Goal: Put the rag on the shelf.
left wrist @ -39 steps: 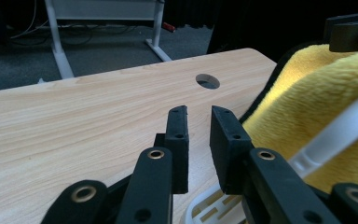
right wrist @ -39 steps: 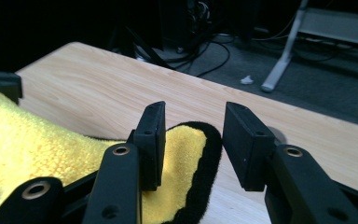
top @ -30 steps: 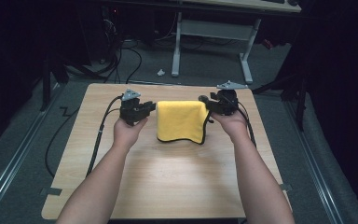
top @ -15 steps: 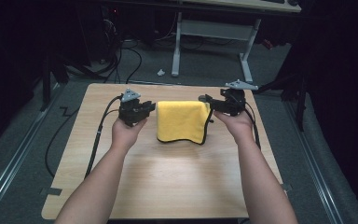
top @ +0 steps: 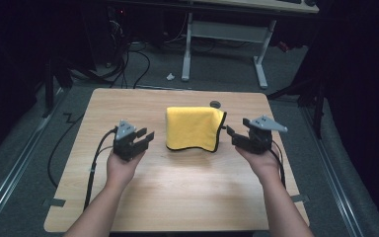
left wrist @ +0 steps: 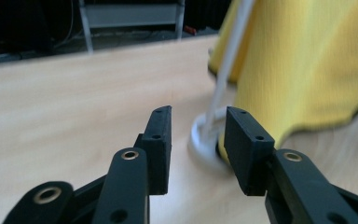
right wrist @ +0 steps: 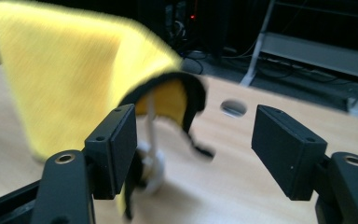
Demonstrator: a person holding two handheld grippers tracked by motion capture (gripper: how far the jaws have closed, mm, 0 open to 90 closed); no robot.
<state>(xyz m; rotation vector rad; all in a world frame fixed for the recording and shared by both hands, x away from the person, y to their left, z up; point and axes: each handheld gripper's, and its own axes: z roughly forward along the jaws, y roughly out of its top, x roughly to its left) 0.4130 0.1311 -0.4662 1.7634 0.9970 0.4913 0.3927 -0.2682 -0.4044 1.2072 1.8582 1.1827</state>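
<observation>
High view: a yellow cloth (top: 193,128) hangs draped at the middle of the tabletop (top: 177,197), between the left hand-held gripper (top: 145,138) and right hand-held gripper (top: 231,134), both apart from it.

Left gripper view: jaws just opening, nothing between them, a white stand (left wrist: 207,140) beyond.

Right gripper view: jaws wide, empty.

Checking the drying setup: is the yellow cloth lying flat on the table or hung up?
Hung up: the yellow cloth drapes over a white stand, with its black-trimmed edges hanging down toward the table.
</observation>
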